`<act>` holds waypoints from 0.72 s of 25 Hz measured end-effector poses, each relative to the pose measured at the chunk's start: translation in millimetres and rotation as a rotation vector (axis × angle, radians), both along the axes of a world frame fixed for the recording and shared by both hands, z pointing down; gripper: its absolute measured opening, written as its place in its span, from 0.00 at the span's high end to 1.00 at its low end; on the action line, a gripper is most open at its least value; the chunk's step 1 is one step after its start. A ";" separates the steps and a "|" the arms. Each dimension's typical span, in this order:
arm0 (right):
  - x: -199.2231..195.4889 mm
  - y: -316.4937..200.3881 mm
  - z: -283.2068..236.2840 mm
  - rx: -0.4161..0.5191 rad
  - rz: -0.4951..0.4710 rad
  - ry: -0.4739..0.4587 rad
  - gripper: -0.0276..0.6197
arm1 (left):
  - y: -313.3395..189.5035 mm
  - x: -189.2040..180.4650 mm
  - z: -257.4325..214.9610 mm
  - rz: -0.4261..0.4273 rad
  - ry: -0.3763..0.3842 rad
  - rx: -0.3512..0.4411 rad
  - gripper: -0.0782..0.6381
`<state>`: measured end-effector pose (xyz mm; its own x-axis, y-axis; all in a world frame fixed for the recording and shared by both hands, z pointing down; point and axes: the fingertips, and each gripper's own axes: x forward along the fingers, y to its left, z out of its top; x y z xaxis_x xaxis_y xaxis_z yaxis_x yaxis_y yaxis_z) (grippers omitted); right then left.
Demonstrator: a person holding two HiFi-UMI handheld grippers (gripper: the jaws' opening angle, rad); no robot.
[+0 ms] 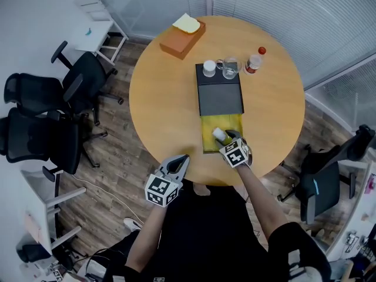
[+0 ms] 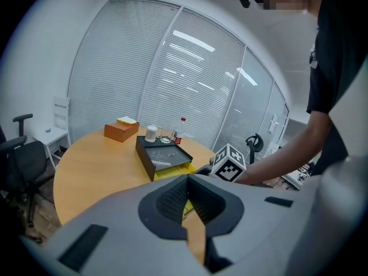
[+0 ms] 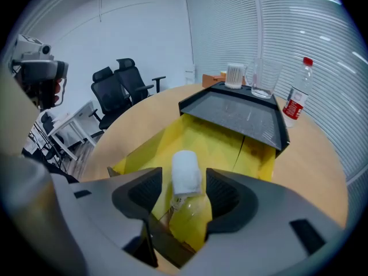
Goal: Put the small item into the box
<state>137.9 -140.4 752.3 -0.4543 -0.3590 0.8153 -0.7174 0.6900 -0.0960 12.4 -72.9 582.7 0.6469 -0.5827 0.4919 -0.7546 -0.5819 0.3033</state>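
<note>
A small clear bottle with a white cap (image 3: 186,174) lies in the open yellow box (image 3: 221,137) near the table's front edge. My right gripper (image 3: 185,191) reaches into the box with a jaw on each side of the bottle; narrow gaps show between pads and cap, so it is open. The head view shows the bottle (image 1: 219,134) in the yellow box (image 1: 232,124) just ahead of my right gripper (image 1: 227,137). The black lid (image 1: 219,91) lies against the box's far end. My left gripper (image 1: 183,159) hovers at the table's near edge, shut and empty.
At the far side of the round wooden table (image 1: 164,98) stand an orange tissue box (image 1: 183,36), a white jar (image 1: 209,68), a glass mug (image 1: 230,68) and a red-capped water bottle (image 1: 254,61). Black office chairs (image 1: 41,122) stand on the floor to the left.
</note>
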 end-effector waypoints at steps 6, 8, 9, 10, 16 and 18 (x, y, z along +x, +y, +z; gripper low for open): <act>27.2 8.1 -17.4 0.070 0.109 -0.121 0.60 | -1.9 10.7 -2.3 0.017 0.003 0.016 0.88; 37.2 16.6 -22.8 0.076 0.119 -0.149 0.66 | -2.1 16.1 -3.4 0.026 0.007 0.021 0.88; 41.3 21.7 -25.9 0.077 0.122 -0.163 0.70 | -1.7 18.8 -3.5 0.031 0.008 0.022 0.88; 44.8 27.1 -29.1 0.077 0.123 -0.177 0.75 | -1.0 21.2 -3.2 0.036 0.008 0.023 0.88; 55.5 50.4 -43.1 0.074 0.119 -0.208 0.95 | 2.2 35.9 -0.3 0.052 0.018 0.027 0.88; 57.5 53.2 -48.7 0.081 0.123 -0.227 0.95 | 3.7 42.4 1.1 0.056 0.021 0.029 0.88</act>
